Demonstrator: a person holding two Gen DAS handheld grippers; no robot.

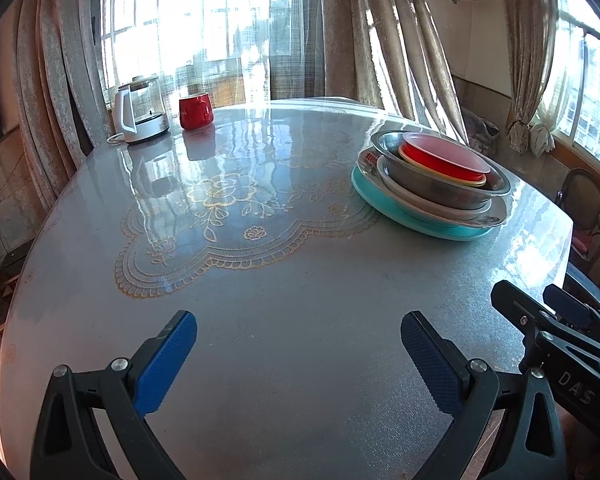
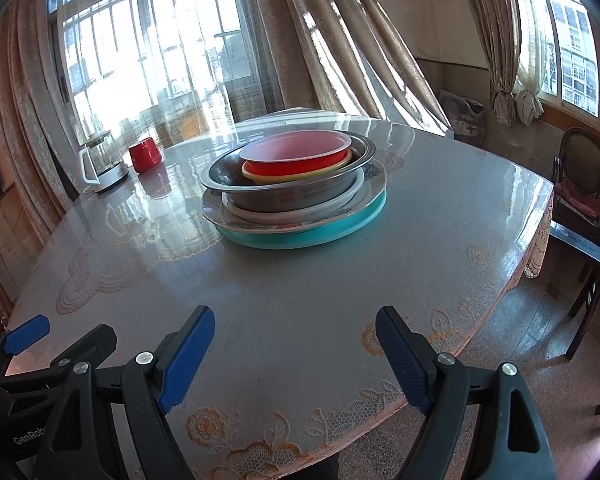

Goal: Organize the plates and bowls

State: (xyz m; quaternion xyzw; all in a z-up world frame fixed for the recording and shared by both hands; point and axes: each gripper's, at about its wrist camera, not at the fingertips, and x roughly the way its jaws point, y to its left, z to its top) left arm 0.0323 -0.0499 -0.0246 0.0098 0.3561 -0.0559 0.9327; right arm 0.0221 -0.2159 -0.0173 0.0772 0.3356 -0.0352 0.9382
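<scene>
left gripper [image 1: 299,354]: hovering over the near part of the worktop, blue-padded fingers [image 1: 167,364] standing wide apart, holding nothing.
right gripper [image 2: 295,356]: hovering over the near edge of the worktop, jaws spread wide, gripping nothing; also showing at the right edge of the left wrist view [image 1: 540,312].
worktop [image 1: 300,300]: grey glossy surface with a lace-patterned cover under it, carrying everything listed below.
stack of dishes [image 2: 294,188]: sitting on the worktop well ahead of both grippers, toward the right side in the left wrist view.
turquoise plate [image 2: 300,236]: lying at the bottom of the stack, resting on the worktop.
patterned plate [image 2: 374,184]: lying on the turquoise plate.
white dish [image 2: 292,212]: sitting on the patterned plate, under the steel bowl.
steel bowl [image 2: 276,192]: sitting upright in the white dish, holding the smaller bowls.
yellow bowl [image 2: 292,177]: nesting inside the steel bowl, only its rim showing.
red bowl [image 2: 296,156]: nesting on top, tilting slightly.
red mug [image 1: 196,112]: standing at the far left of the worktop, well apart from the stack.
glass kettle [image 1: 140,110]: standing just beside the red mug, on its left.
chair [image 2: 584,184]: standing beyond the right end of the worktop.
curtains [image 1: 364,28]: hanging by the windows behind.
</scene>
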